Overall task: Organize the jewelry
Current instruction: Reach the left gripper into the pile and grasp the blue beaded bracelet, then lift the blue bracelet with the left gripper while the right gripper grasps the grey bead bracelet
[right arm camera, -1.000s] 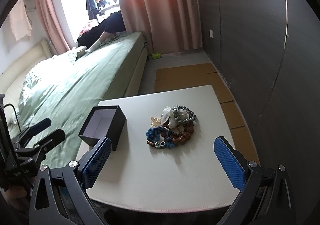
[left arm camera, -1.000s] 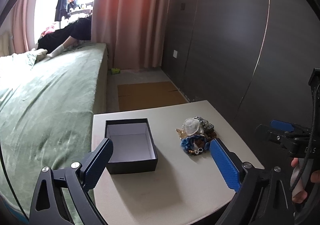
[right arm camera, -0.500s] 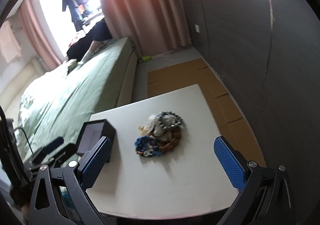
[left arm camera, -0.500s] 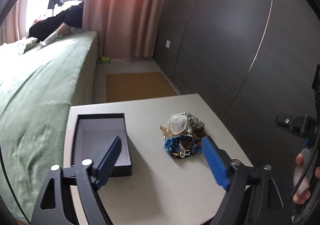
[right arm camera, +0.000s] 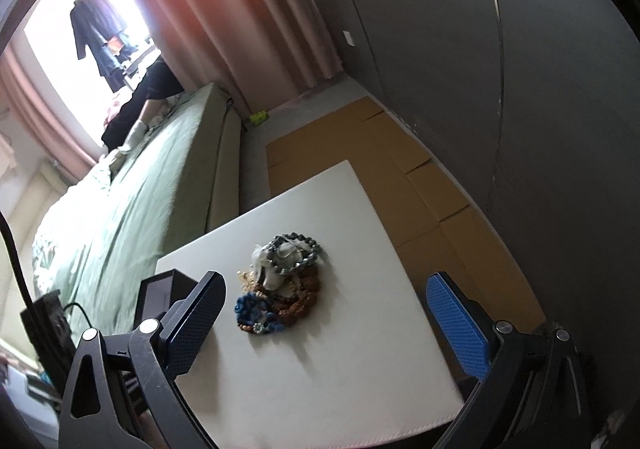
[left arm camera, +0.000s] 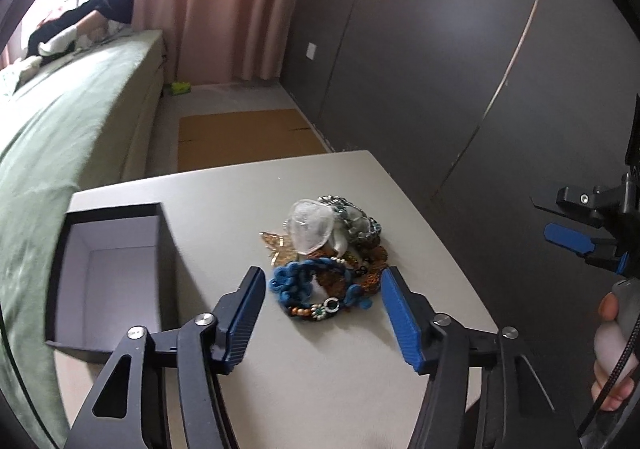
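My left gripper [left arm camera: 323, 313] is spread wide with nothing between its blue pads, its tips flanking the near edge of the jewelry pile [left arm camera: 328, 249], which lies at my 12 o'clock on the pale table [left arm camera: 320, 377]: a blue braided bracelet [left arm camera: 308, 277] in front, amber-brown beads behind it, a clear pouch and a grey bead bracelet on top, a gold piece at its 9 o'clock edge. The black box [left arm camera: 108, 273] stands open at my 9 o'clock. My right gripper [right arm camera: 326, 323] is also wide apart and empty, the pile [right arm camera: 280, 281] at its 12 o'clock.
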`<state>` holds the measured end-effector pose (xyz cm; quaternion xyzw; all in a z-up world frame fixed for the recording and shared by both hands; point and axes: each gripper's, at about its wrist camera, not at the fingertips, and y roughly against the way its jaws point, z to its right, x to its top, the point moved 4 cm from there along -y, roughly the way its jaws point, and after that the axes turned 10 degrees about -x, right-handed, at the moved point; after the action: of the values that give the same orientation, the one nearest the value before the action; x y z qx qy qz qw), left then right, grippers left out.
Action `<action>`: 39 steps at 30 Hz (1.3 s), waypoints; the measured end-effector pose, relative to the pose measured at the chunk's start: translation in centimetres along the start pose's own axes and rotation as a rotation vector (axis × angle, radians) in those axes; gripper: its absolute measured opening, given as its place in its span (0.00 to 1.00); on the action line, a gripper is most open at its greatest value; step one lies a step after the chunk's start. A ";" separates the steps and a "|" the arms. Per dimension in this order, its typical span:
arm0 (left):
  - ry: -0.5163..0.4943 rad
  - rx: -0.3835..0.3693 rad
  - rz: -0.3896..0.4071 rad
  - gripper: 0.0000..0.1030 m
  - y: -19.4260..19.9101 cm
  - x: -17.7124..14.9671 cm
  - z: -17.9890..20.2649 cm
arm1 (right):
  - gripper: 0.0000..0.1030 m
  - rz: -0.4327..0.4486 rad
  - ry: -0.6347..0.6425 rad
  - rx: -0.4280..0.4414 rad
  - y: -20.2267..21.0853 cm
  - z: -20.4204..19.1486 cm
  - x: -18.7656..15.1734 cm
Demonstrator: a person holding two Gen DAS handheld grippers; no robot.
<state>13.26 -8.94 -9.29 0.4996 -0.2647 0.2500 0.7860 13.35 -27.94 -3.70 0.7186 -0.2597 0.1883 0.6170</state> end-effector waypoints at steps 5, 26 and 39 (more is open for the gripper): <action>-0.012 -0.013 -0.044 0.52 -2.7 -0.2 0.7 | 0.99 -0.041 -0.029 -0.022 -1.6 0.8 0.3; 0.051 -0.003 -0.105 0.04 -5.3 -0.7 -1.3 | 0.99 -0.170 -0.059 0.027 -5.8 -0.4 -1.2; 0.190 -0.134 0.001 0.04 0.8 0.9 -4.5 | 0.75 -0.244 -0.010 0.070 -8.3 -3.6 -2.8</action>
<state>14.18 -4.35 -9.79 0.4197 -0.2056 0.2784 0.8391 16.39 -23.14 -11.31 0.7668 -0.1665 0.1174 0.6086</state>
